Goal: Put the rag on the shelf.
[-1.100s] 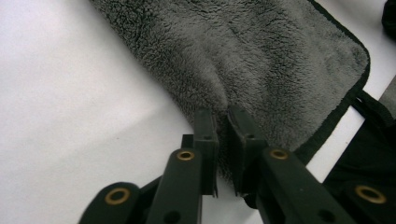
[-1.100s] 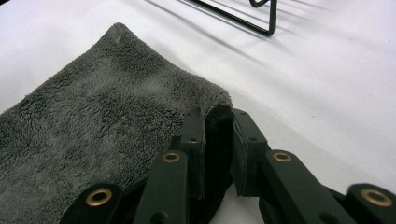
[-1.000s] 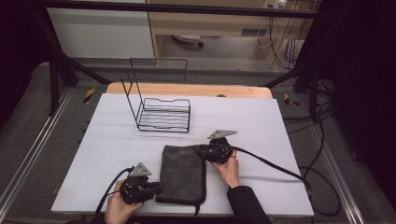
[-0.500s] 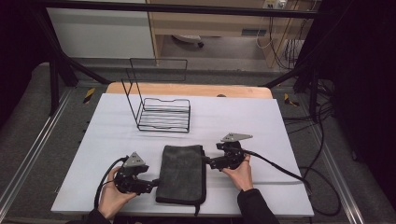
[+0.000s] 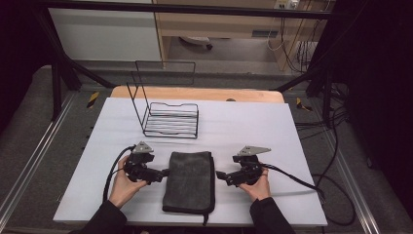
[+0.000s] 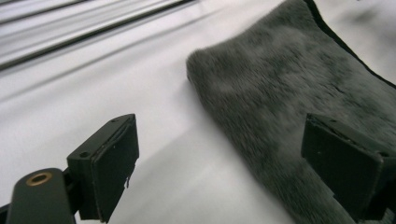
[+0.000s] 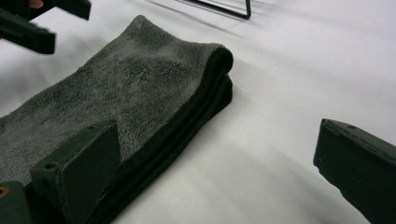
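1. Nearest the bottom edge of the high view, the folded dark grey plush towel lies flat on the white tabletop, between the two hands at lower centre. A second ago both tools were at its edges; now they sit back to either side, so the fold looks finished and the towel released.
2. The left hand-held gripper, lower left of centre in the high view, has just been opening its jaws. In the left gripper view they stand wide, with nothing pinched; one pad overlaps the towel in the picture, and whether it brushes the pile cannot be told.
3. The right hand-held gripper, lower right of centre, has likewise just spread its jaws and is released. In the right gripper view the towel shows a rounded folded edge with stacked layers.
4. The towel's pile is soft, short and matte, its shape a neat rectangle, bound by a darker hem. It should hold this shape unaided.
5. Farther up, left of centre, an empty black wire rack with thin bars and a tall back frame stands well apart from the towel.
6. Beyond it, a light wooden strip edges the tabletop.
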The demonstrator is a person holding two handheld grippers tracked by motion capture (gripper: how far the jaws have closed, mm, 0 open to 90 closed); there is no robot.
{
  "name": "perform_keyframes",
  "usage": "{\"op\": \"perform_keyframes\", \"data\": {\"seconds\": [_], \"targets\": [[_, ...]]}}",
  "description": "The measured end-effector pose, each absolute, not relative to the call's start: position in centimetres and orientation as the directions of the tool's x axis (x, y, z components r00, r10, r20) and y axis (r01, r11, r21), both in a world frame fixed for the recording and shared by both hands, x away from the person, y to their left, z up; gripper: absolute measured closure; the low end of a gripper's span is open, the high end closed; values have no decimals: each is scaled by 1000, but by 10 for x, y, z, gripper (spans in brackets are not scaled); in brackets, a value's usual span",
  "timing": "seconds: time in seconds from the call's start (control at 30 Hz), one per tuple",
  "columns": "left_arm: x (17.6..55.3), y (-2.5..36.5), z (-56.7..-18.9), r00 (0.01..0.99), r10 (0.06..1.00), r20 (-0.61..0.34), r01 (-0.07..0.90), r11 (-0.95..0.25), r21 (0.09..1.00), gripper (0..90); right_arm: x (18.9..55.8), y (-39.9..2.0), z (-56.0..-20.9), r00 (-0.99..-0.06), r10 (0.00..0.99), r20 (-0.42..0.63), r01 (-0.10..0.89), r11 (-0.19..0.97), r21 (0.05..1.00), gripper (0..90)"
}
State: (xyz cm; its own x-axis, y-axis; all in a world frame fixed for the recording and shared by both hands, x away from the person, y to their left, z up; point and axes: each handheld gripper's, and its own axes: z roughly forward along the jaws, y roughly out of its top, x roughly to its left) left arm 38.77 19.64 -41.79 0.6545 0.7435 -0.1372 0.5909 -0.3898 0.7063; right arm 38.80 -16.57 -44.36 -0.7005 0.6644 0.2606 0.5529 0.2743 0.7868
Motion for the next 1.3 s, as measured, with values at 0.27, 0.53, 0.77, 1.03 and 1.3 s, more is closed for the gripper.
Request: {"op": "perform_keyframes", "data": {"seconds": [0.27, 0.53, 0.77, 1.03, 1.3], "targets": [[412, 190, -421, 617, 774, -141, 618, -365, 697, 141, 383, -169, -444, -693, 665, 279, 564, 259, 784, 9], [430, 183, -425, 601, 779, -177, 637, -332, 696, 232, 383, -169, -445, -692, 664, 283, 568, 260, 781, 13], [434, 176, -435, 600, 771, -213, 669, -337, 662, 434, 383, -168, -446, -691, 666, 281, 570, 263, 778, 19], [432, 171, -443, 606, 763, -225, 675, -345, 652, 629, 384, -167, -448, -685, 674, 275, 573, 266, 775, 40], [430, 169, -444, 611, 753, -244, 684, -346, 642, 731, 393, -163, -443, -664, 693, 281, 575, 234, 784, 96]]}}
